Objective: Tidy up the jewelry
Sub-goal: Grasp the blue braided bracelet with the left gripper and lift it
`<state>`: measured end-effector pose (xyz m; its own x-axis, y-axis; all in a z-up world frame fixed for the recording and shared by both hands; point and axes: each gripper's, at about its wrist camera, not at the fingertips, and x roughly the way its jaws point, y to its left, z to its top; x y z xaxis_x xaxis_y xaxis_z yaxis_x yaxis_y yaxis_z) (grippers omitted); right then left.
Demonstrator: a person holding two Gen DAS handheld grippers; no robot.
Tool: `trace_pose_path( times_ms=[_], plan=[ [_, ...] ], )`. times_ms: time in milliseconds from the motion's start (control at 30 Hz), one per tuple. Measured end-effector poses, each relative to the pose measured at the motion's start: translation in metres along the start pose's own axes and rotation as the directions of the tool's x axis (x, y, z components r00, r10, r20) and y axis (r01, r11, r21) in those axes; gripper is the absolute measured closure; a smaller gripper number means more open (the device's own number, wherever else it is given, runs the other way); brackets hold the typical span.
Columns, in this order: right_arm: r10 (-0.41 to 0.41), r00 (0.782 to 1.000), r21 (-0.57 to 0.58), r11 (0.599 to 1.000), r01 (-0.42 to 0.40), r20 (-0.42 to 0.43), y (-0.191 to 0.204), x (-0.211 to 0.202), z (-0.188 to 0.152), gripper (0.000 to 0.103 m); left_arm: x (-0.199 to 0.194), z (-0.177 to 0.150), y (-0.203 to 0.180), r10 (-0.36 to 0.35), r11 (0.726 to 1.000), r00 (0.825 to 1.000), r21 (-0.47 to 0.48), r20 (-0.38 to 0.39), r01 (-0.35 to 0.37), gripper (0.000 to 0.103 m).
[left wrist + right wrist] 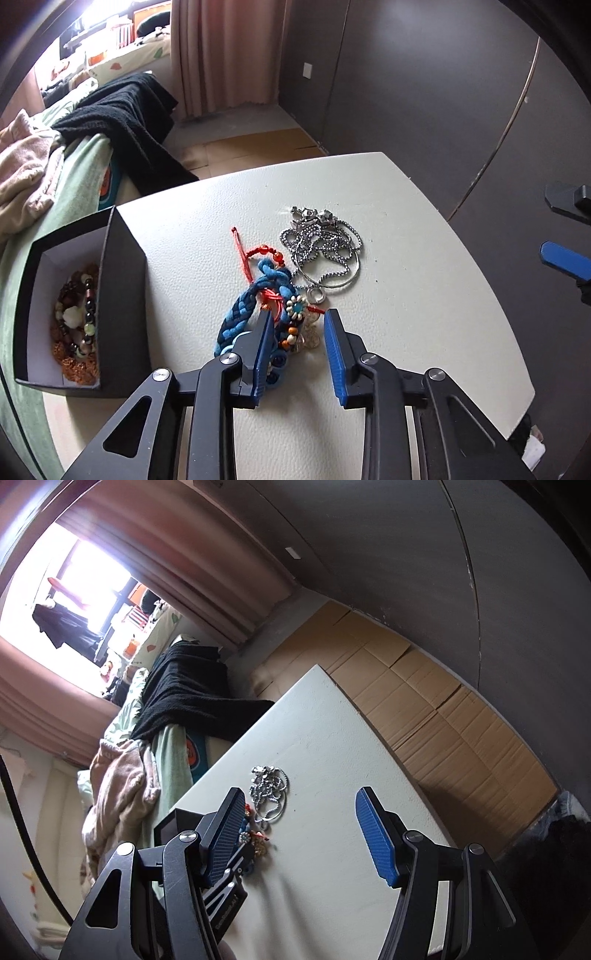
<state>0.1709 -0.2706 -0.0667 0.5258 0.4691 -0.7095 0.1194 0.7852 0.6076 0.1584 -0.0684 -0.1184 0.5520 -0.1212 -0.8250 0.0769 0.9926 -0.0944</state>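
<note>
1. Left wrist view alone shows the black box's [122, 295] interior: beaded bracelets [75, 321] inside, at the tabletop's [424, 295] left edge.
2. Left gripper [299, 321] is spread, straddling the beaded flower bracelet [293, 314]; blue braided bracelet [247, 306] runs lengthwise toward the silver chain necklace [321, 247], mid-tabletop.
3. Right gripper [299, 812] is spread wide above the tabletop, holding nothing.

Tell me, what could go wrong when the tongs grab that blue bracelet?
The blue braided bracelet is tangled with the red cord, so lifting may drag the silver chain along. The open left tongs straddle several pieces and might pinch the wrong one. A swinging bundle could miss the black box.
</note>
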Motion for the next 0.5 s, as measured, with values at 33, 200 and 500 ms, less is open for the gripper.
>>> trace_pose_path(
  times_ms=[33,200,500],
  plan=[
    [0.001,1.0,0.002,1.0,-0.001,-0.002,0.0,0.001,0.001,0.04,0.002,0.0,-0.001,0.008,1.0,1.0,0.006,0.001,-0.008,0.074],
    [-0.004,1.0,0.011,1.0,0.004,-0.013,-0.003,0.005,0.003,0.04,0.013,0.002,-0.004,0.071,0.997,0.997,0.034,0.002,-0.071,0.077],
    [-0.022,0.999,-0.001,1.0,0.022,-0.03,0.0,0.011,0.001,0.04,-0.011,0.006,0.017,-0.001,1.0,1.0,-0.032,0.027,0.001,0.088]
  ],
)
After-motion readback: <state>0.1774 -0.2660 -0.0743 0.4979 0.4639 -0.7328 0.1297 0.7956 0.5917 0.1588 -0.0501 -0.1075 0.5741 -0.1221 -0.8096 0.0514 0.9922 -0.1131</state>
